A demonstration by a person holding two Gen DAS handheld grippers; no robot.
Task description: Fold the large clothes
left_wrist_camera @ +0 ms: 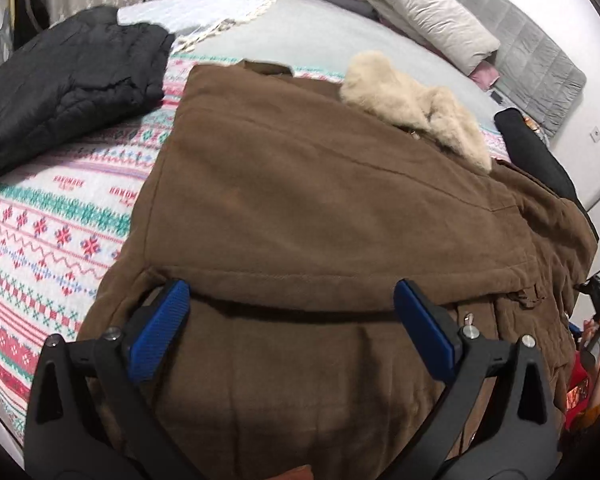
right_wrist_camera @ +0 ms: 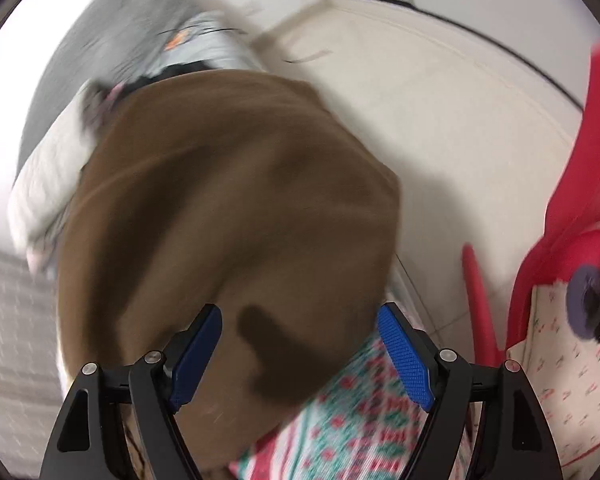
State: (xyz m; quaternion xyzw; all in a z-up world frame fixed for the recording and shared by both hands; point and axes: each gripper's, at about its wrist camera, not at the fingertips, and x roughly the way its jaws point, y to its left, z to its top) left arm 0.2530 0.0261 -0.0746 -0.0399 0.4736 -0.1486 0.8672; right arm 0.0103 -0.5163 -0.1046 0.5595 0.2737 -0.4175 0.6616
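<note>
A large brown coat (left_wrist_camera: 300, 208) with a beige fur collar (left_wrist_camera: 416, 108) lies spread on the bed's patterned blanket (left_wrist_camera: 48, 240). My left gripper (left_wrist_camera: 292, 312) is open just above the coat's near part, over a fold line, and holds nothing. In the right wrist view, which is blurred, the brown coat (right_wrist_camera: 228, 208) fills the middle and hangs toward the bed's edge. My right gripper (right_wrist_camera: 300, 340) is open above the coat and the blanket (right_wrist_camera: 340, 420), with nothing between its blue pads (right_wrist_camera: 404, 356).
A folded black jacket (left_wrist_camera: 72, 80) lies at the left on the bed. Pillows (left_wrist_camera: 420, 8) and a grey headboard (left_wrist_camera: 540, 52) stand at the back. A black garment (left_wrist_camera: 536, 152) lies at the right. A red chair (right_wrist_camera: 580, 208) stands on the tiled floor (right_wrist_camera: 440, 120).
</note>
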